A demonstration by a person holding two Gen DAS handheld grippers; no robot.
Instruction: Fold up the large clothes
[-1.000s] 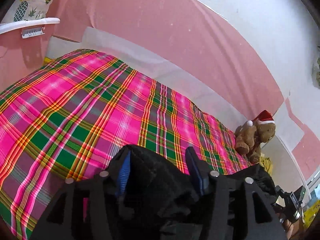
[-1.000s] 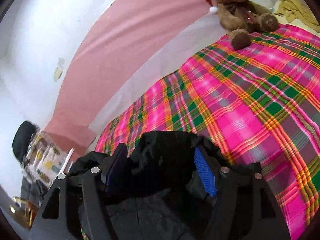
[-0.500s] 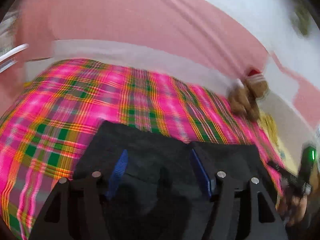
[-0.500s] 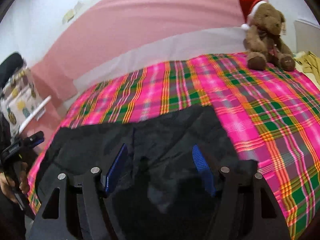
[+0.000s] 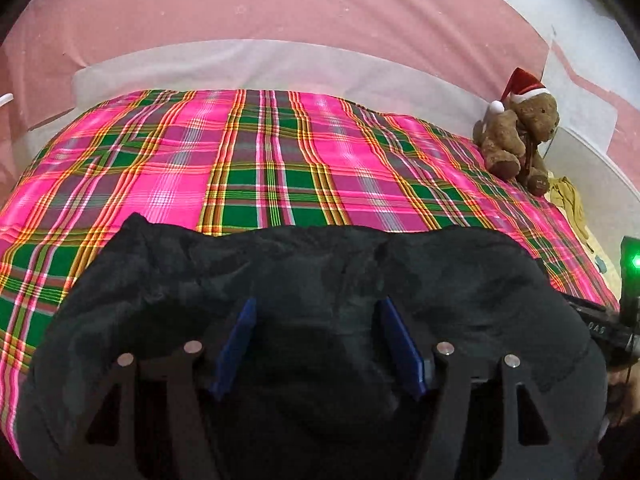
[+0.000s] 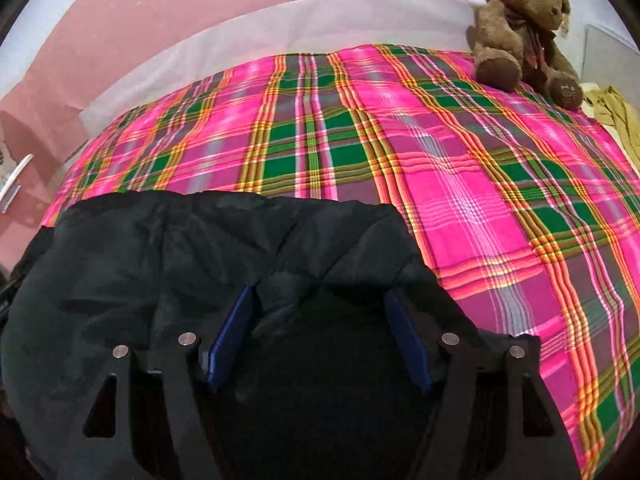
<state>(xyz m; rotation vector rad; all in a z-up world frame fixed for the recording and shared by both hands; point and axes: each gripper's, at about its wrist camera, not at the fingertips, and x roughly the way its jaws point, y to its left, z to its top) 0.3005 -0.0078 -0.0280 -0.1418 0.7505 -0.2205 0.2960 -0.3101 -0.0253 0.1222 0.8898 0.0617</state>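
Note:
A large black padded garment [image 5: 320,272] lies spread on the near part of a bed with a pink and green plaid cover [image 5: 280,160]. It also shows in the right wrist view [image 6: 192,256]. My left gripper [image 5: 316,312] is open, its blue pads wide apart just over the garment's near part. My right gripper [image 6: 320,300] is open in the same way, over the garment's right side. Neither holds any cloth. The other gripper's black body with a green light [image 5: 630,264] shows at the right edge of the left wrist view.
A brown teddy bear in a red Santa hat [image 5: 520,136] sits at the far right corner of the bed; it also shows in the right wrist view [image 6: 520,28]. A yellow cloth [image 6: 616,112] lies beside it. A pink and white wall [image 5: 320,20] runs behind the bed.
The garment was bunched between the fingers of both grippers a second ago. It now lies spread flat on the bed, and both views have swung to face the bed squarely.

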